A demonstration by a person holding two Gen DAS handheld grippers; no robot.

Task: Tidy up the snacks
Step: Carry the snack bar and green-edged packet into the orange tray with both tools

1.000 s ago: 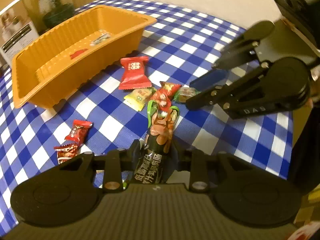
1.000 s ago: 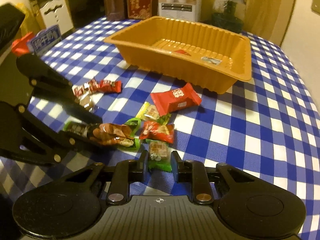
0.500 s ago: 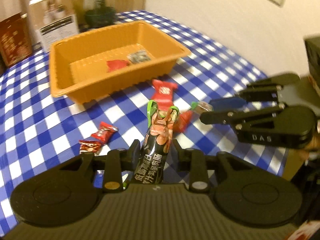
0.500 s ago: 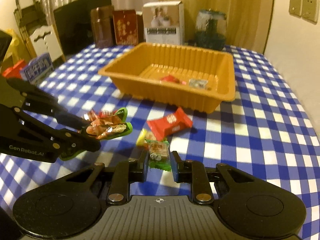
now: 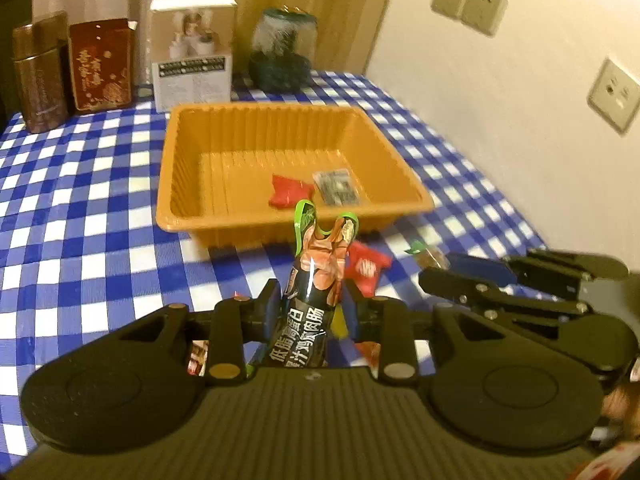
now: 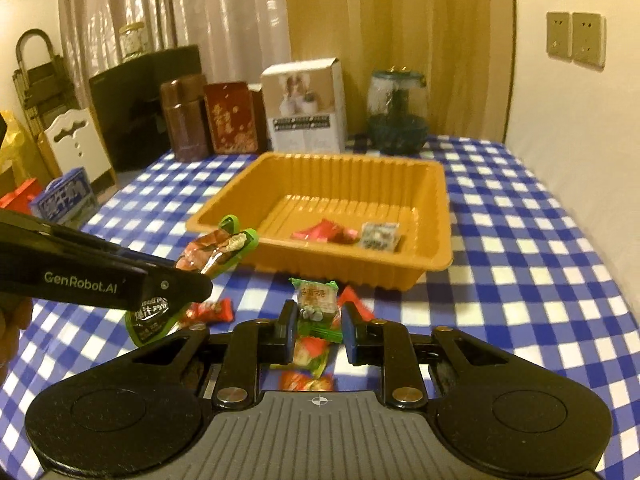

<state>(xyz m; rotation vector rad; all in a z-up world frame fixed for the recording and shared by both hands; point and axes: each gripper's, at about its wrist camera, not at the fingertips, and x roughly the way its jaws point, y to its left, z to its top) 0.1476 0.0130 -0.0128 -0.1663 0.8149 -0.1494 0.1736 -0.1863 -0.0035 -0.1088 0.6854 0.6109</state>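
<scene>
Left wrist view: you look along your left claw [image 5: 312, 300], raised over the bench [image 5: 80, 208], facing the tray [image 5: 176, 184].
Right wrist view: you look from lower, further right.
Shared: tray [image 6: 440, 216], back wall boxes.

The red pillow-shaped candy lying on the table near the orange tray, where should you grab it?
Probably across the puffy middle of the red pillow-shaped candy, from above. It lies flat on the blue checked tablecloth, and its crimped ends look thin and floppy.
</scene>
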